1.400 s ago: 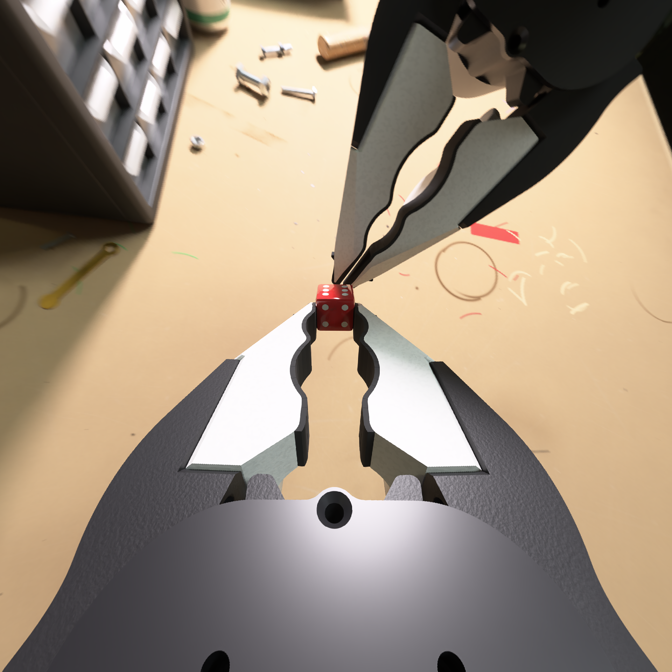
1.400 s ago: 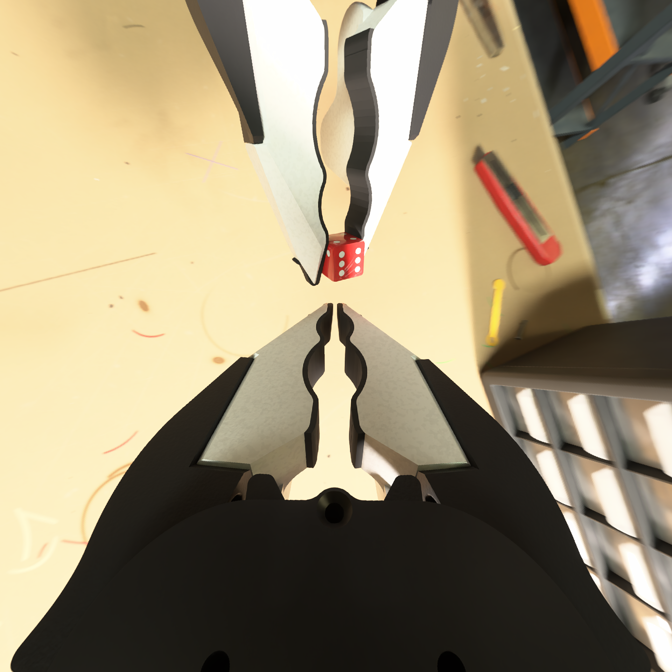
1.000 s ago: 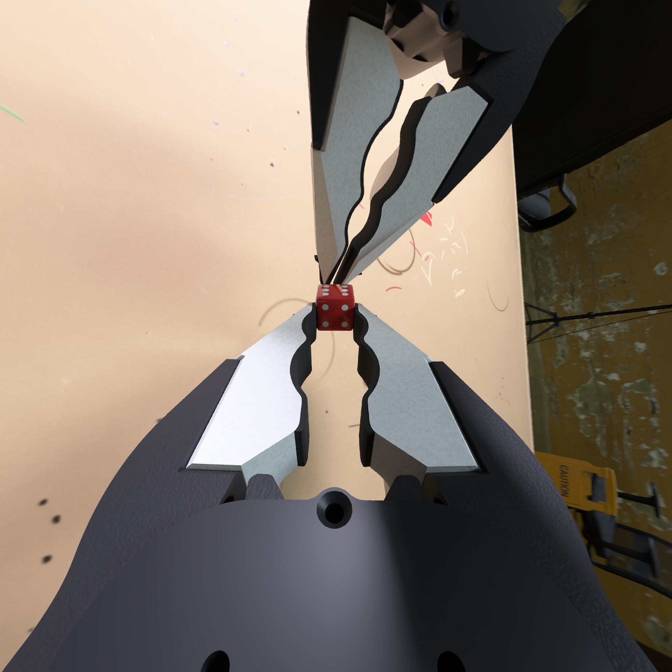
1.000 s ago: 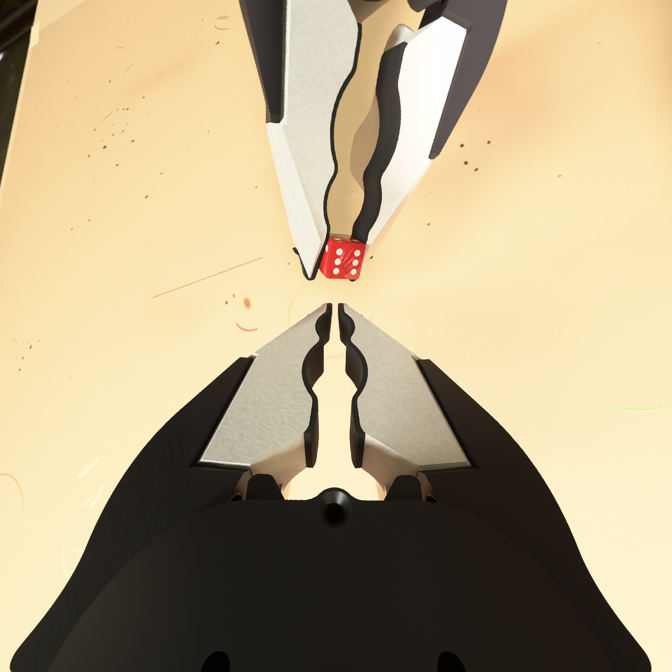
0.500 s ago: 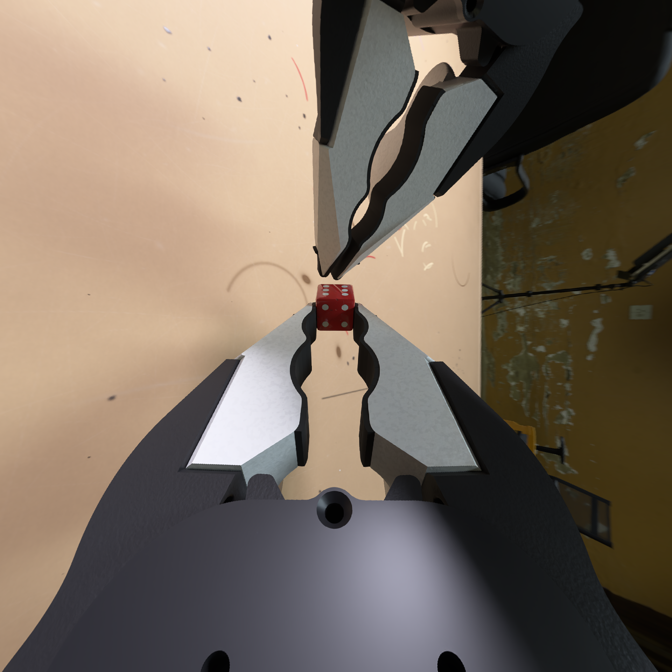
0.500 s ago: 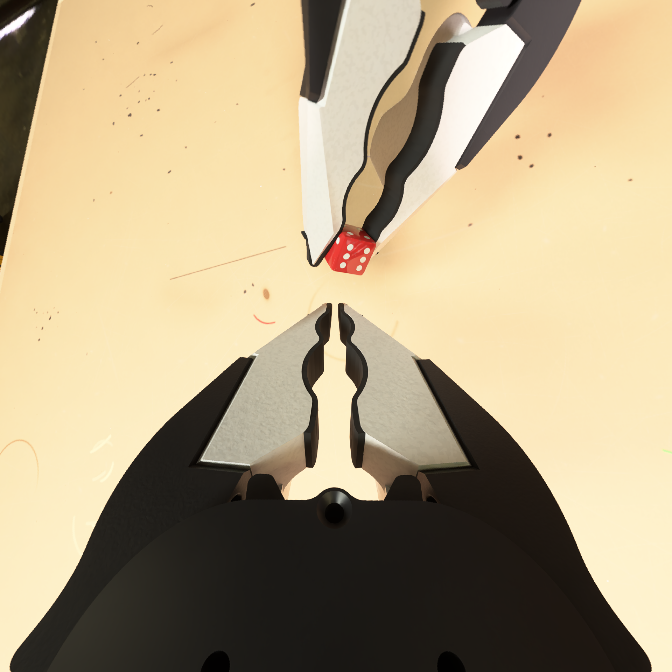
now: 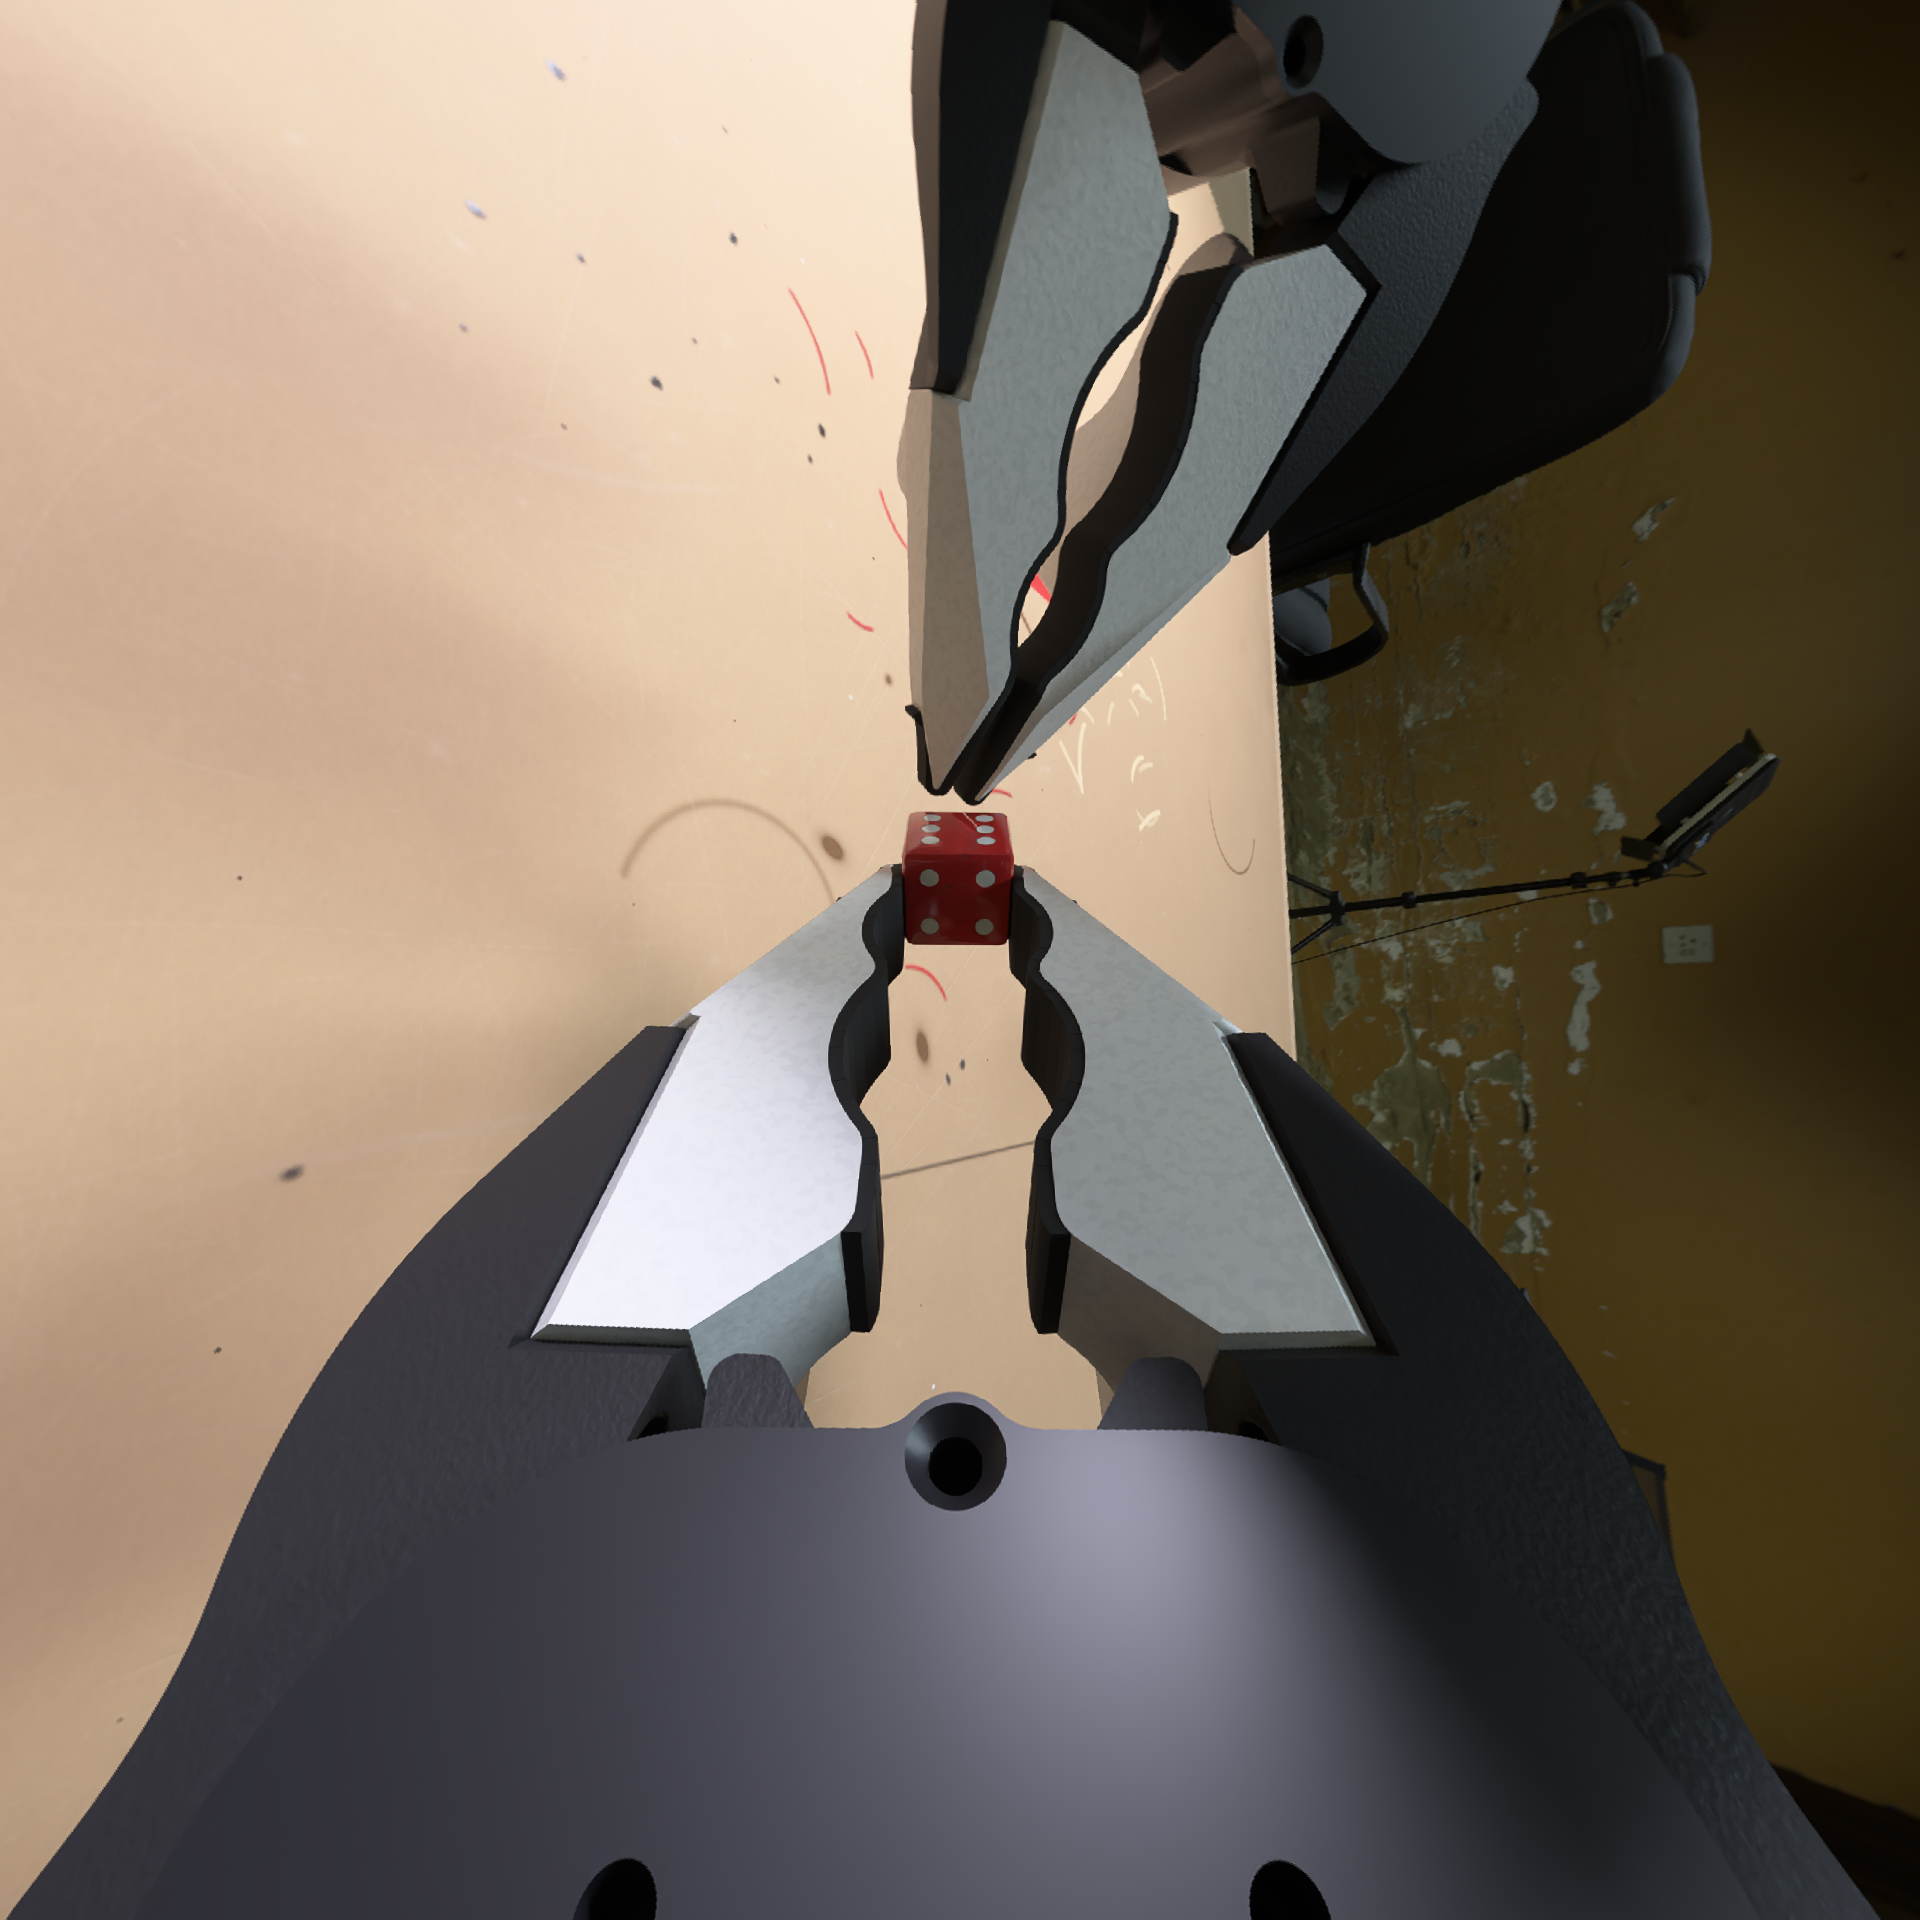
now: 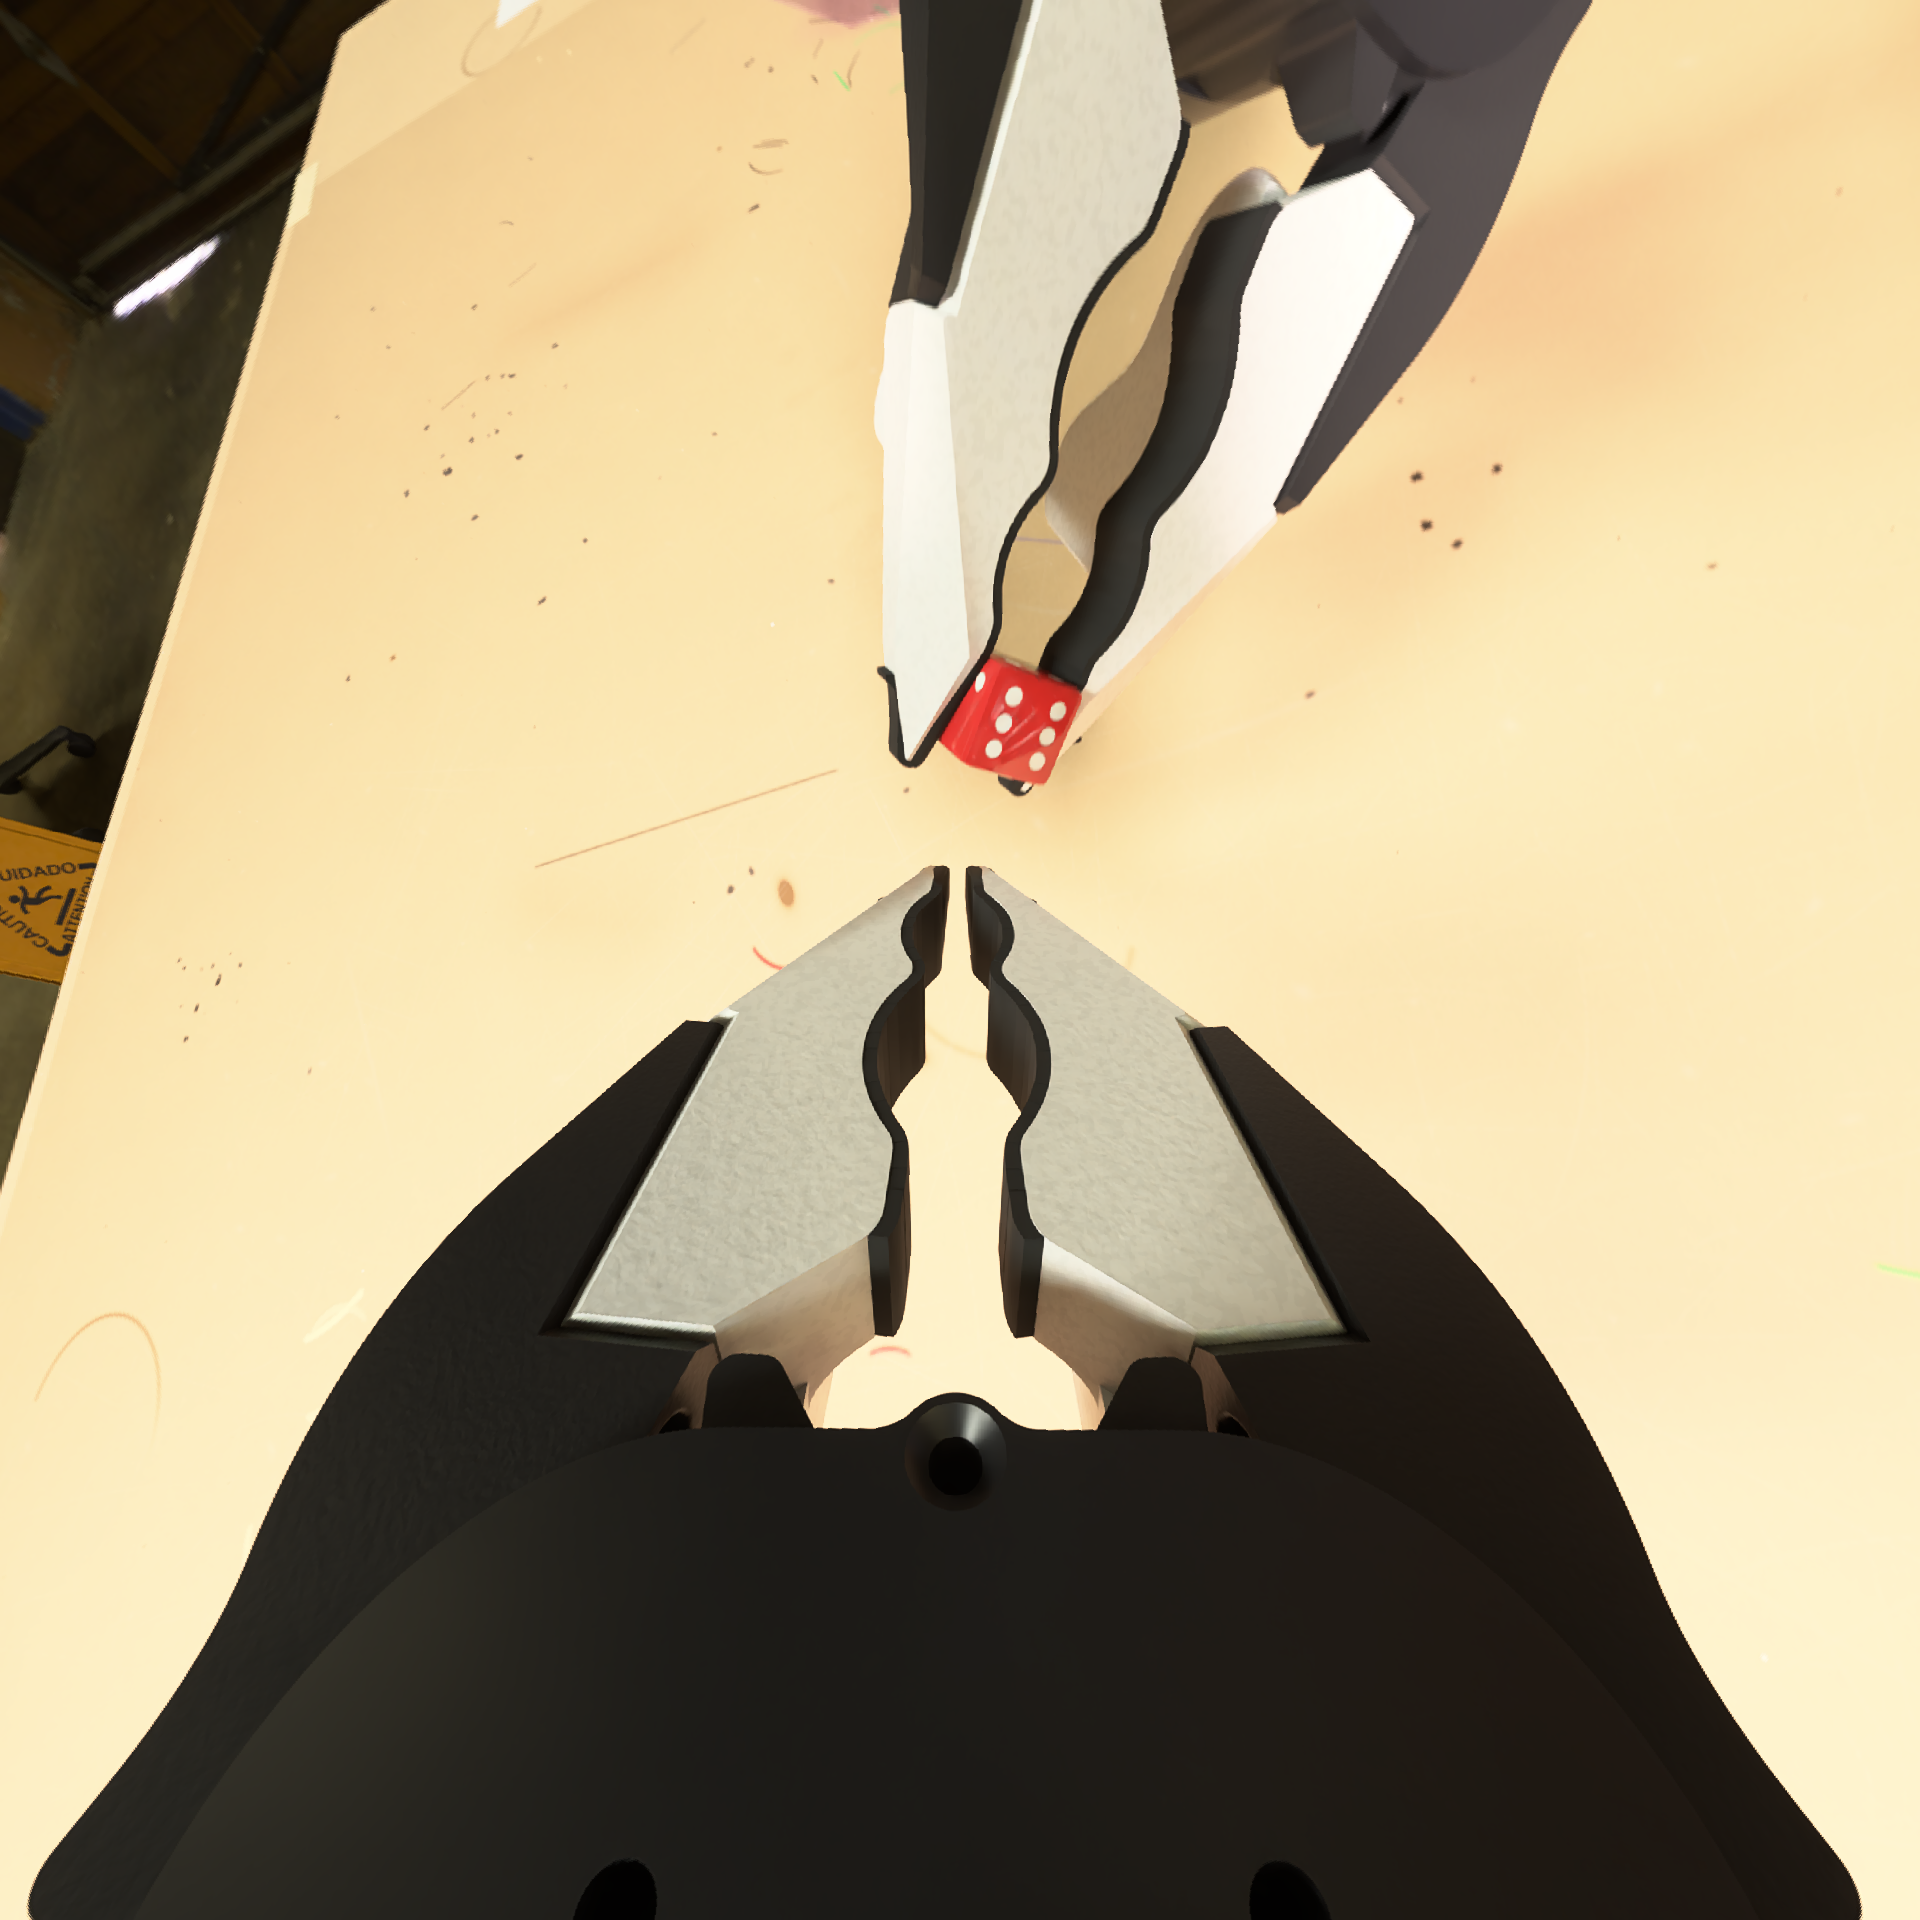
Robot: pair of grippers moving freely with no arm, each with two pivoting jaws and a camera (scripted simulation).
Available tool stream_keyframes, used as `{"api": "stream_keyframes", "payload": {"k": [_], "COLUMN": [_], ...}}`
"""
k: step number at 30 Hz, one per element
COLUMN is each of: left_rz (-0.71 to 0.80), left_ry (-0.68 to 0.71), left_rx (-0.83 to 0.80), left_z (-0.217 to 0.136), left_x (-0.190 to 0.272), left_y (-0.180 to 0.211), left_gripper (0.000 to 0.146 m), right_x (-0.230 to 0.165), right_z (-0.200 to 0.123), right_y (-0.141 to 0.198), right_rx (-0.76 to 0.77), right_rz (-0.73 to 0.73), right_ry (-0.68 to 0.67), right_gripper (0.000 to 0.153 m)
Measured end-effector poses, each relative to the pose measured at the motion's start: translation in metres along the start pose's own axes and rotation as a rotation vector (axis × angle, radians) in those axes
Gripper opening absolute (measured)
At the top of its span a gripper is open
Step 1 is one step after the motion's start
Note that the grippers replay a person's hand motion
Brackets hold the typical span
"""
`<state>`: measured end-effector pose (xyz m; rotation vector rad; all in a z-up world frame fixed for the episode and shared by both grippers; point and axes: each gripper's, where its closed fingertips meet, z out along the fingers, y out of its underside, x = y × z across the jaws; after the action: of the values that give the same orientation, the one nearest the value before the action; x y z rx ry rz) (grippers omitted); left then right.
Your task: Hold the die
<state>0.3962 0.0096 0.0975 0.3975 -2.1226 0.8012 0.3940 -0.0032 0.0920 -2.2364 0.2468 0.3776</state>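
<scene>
A small red die [image 7: 957,881] with white pips sits pinched between the tips of my left gripper [image 7: 957,891], which is shut on it and holds it above the tan tabletop [image 7: 364,623]. My right gripper [image 7: 954,781] points at the die from the far side, its tips shut and empty, a small gap from the die. In the right wrist view my right gripper [image 8: 957,881] is shut with nothing between its tips. The die [image 8: 1010,719] shows just beyond, held by the left gripper [image 8: 982,743].
The tabletop [image 8: 416,727] has scuffs, red scribbles and dark specks. Its edge runs down the right of the left wrist view, with a worn yellow wall [image 7: 1610,935] and a stand beyond. A yellow caution sign [image 8: 42,909] shows past the table's left edge.
Both grippers have swung round over the table together, with the die still in my left gripper. The right gripper's shut tips have drawn slightly away from the die.
</scene>
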Motion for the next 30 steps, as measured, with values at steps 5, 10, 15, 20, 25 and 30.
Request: {"api": "stream_keyframes", "payload": {"k": [5,10,15,20,25,30], "left_rz": [-0.054,-0.102,-0.135,-0.147,-0.137,-0.137], "left_ry": [0.023,0.06,0.095,0.12,0.124,0.14], "left_rx": [0.024,0.031,0.029,0.05,0.04,0.02], "left_z": [-0.002,0.001,0.003,0.0,-0.003,0.0], "left_x": [-0.006,-0.006,-0.008,-0.009,-0.007,-0.004], "left_y": [-0.002,-0.002,-0.002,-0.004,-0.002,0.001], "left_gripper": [0.019,0.019,0.019,0.019,0.019,0.019], "right_x": [0.004,0.004,0.004,0.002,0.016,0.031], "right_z": [-0.001,0.0,0.001,0.007,0.014,-0.003], "right_y": [0.005,0.006,0.01,0.031,0.036,0.027], "right_rx": [-0.018,-0.048,-0.099,-0.193,-0.124,-0.028], "right_rz": [0.045,0.042,0.032,0.112,0.186,0.129], "right_ry": [0.01,0.03,0.063,0.002,-0.051,0.041], "right_gripper": [0.003,0.003,0.003,0.003,0.004,0.025]}}
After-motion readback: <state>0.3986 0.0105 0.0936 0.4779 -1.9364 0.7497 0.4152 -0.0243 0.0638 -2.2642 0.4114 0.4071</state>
